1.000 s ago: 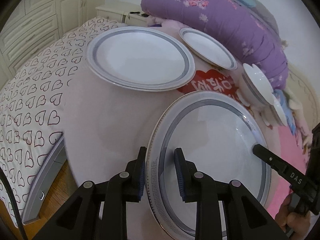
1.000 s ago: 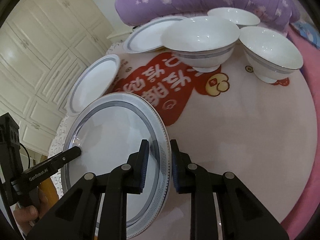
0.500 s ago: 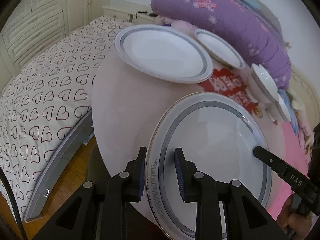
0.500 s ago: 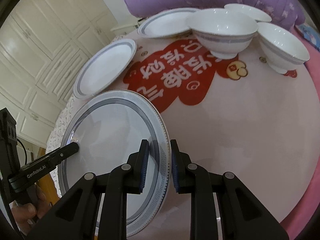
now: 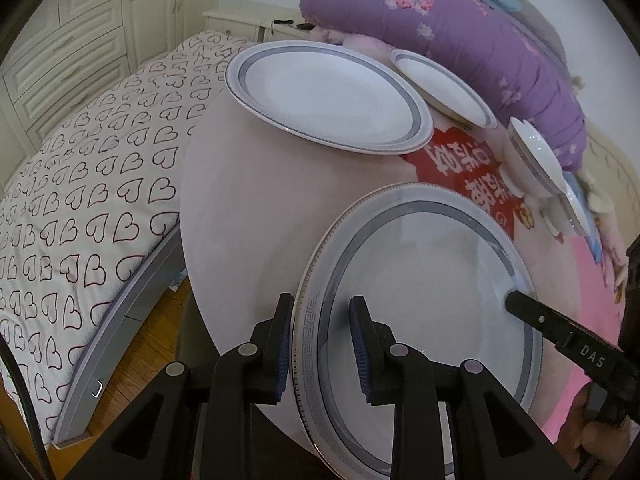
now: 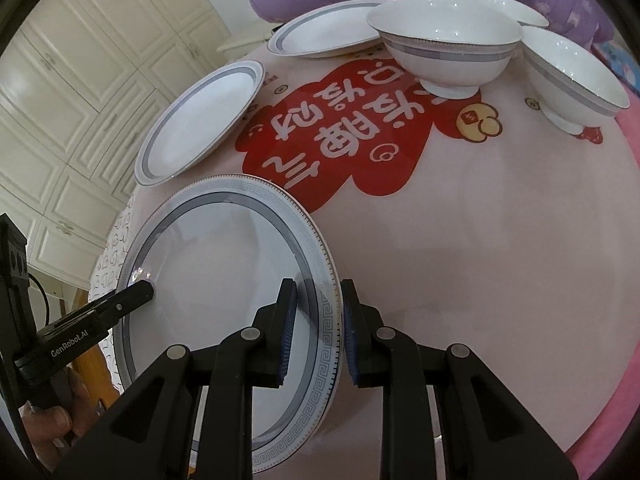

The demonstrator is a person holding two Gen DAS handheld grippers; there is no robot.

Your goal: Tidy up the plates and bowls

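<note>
Three plates and three bowls sit on or over the round pink table (image 6: 500, 240). From the left in the right wrist view: the large plate (image 6: 224, 280) with a key-pattern rim, at the table's near-left edge, is clamped by the left gripper (image 5: 320, 340) on its left rim and by the right gripper (image 6: 316, 328) on its right rim. Beyond it lie a medium plate (image 6: 200, 120) and a far plate (image 6: 320, 32), then a near bowl (image 6: 444, 40), a back bowl (image 6: 500, 4) mostly hidden behind it, and a right bowl (image 6: 572, 76). The large plate's near edge is cut off by the gripper arms.
</note>
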